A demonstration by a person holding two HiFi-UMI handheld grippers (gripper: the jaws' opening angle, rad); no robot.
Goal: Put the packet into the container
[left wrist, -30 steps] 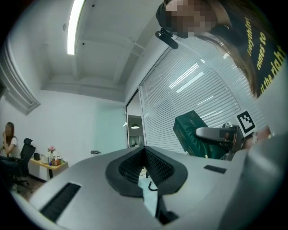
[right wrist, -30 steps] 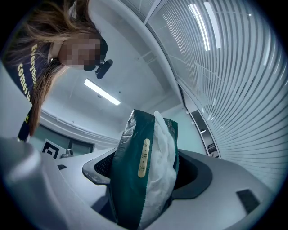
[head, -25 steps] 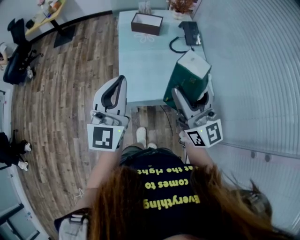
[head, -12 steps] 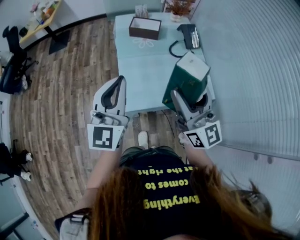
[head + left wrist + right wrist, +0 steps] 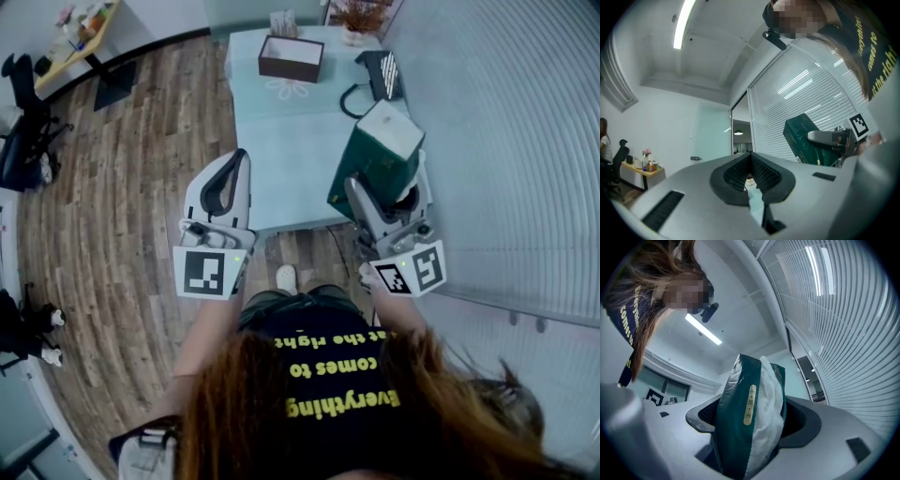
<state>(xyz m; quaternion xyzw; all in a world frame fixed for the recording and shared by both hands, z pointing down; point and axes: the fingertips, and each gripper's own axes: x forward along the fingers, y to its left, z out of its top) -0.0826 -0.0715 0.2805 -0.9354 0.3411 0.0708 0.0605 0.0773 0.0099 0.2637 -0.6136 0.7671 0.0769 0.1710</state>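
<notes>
Grasp done: right tongs (image 5: 367, 202) clamped on packet (image 5: 375, 159) above near table (image 5: 281, 141) edge, left tongs (image 5: 236, 161) closed, empty; carry to far container (image 5: 292, 58) and drop-in left.

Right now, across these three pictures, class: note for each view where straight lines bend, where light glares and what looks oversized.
Head view: the floor boards bow round the edges. Left gripper view: the ceiling light glares, and the blinds curve. Right gripper view: the packet looms large, close to the lens; dark corners ring the picture.

Bare table (image 5: 281, 141) reaches container (image 5: 292, 58); telephone (image 5: 382, 73) alongside.
</notes>
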